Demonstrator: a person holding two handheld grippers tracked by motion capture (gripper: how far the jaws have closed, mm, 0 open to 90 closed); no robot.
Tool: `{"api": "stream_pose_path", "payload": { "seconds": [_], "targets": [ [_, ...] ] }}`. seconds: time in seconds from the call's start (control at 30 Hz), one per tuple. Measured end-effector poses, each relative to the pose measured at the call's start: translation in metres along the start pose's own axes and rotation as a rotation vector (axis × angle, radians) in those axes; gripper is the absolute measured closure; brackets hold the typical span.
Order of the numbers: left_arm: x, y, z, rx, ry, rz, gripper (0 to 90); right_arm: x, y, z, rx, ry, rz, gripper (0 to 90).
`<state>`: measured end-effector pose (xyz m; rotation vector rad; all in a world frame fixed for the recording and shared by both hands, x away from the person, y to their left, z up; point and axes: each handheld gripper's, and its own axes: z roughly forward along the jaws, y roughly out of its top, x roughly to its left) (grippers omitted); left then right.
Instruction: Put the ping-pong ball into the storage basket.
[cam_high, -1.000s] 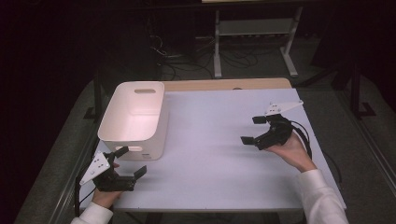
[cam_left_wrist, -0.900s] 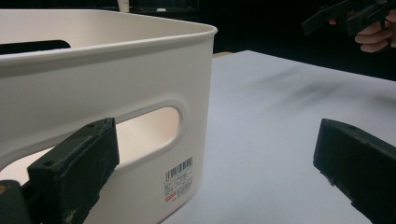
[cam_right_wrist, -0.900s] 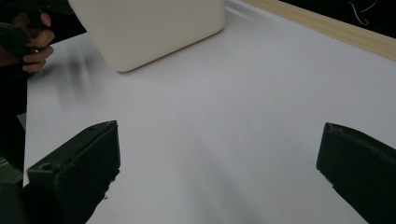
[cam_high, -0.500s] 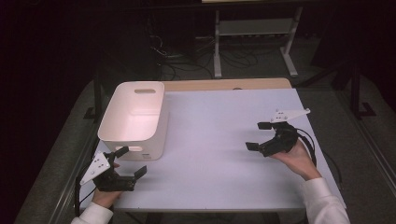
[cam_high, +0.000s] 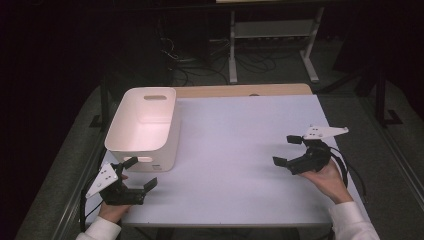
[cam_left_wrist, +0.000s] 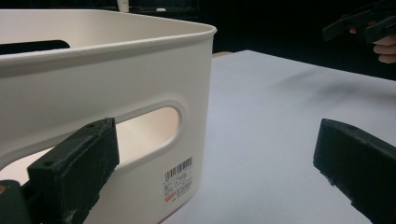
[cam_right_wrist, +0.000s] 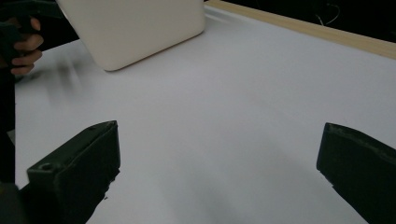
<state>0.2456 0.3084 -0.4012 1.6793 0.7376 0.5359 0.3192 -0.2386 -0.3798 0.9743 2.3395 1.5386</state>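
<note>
Two tools wide open, empty: left tool (cam_high: 134, 174) beside white bin (cam_high: 145, 125) at surface (cam_high: 240, 150) left edge; right tool (cam_high: 290, 150) well apart. No step evident; likely approach to bin.

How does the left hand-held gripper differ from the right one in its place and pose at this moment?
The left hand-held gripper sits at the table's near left corner, close beside the white bin; the right hand-held gripper is far from the bin, near the right edge. The left one's jaws point toward the bin's near wall with its handle slot; the right one's point across bare tabletop. Both are open, holding nothing.
</note>
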Motion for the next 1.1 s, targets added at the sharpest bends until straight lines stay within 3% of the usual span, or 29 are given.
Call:
{"api": "stream_pose_path", "payload": {
  "seconds": [0.4,0.73,1.1],
  "targets": [
    [0.0,0.0,0.0,0.004,0.0,0.006,0.0,-0.005,-0.019,-0.018,-0.067,-0.051,0.029,0.0],
    [0.0,0.0,0.0,-0.002,-0.001,0.001,0.0,-0.004,-0.038,-0.031,-0.139,-0.124,0.041,0.0],
    [-0.001,0.0,-0.001,-0.004,-0.006,0.002,0.0,-0.005,-0.056,-0.04,-0.185,-0.203,0.049,0.0]
  ]
}}
